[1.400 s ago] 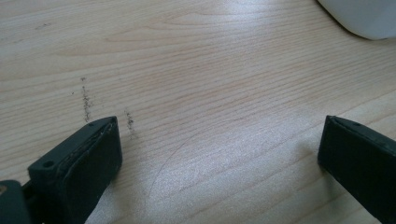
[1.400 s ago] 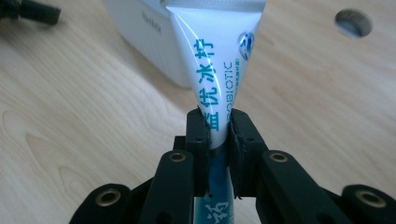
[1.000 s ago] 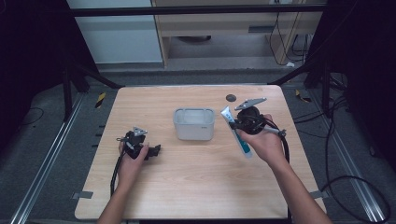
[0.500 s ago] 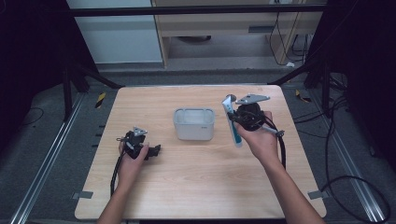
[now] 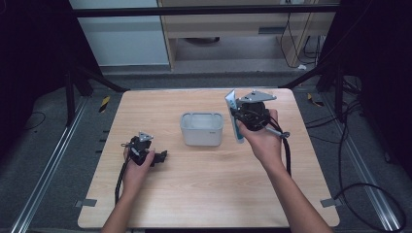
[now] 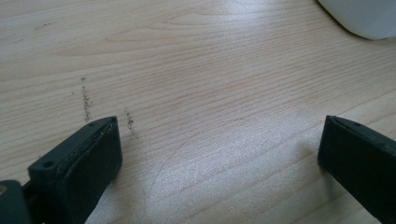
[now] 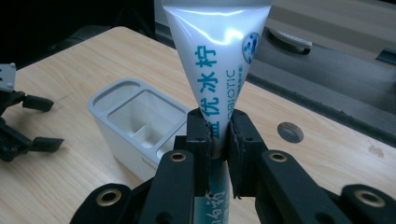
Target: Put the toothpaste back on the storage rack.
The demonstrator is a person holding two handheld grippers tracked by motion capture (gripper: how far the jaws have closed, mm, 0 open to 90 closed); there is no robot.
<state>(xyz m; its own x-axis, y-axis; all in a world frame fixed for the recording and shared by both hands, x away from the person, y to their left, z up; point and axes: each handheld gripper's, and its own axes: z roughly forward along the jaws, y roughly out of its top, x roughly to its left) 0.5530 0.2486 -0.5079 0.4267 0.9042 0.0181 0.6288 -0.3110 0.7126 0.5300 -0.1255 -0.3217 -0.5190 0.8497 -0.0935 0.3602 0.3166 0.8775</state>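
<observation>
Our right gripper [image 7: 218, 140] has its jaws clenched on a white toothpaste tube [image 7: 218, 60], held upright in the air just beside the grey compartmented holder [image 5: 201, 128]. Our left gripper [image 5: 145, 154] rests on the tabletop [image 5: 204, 184], jaws released, well apart from the holder.

Bright overhead light on the table [image 5: 204, 194], dark surroundings, glare on the tube [image 7: 219, 42], softly blurred high view.
</observation>
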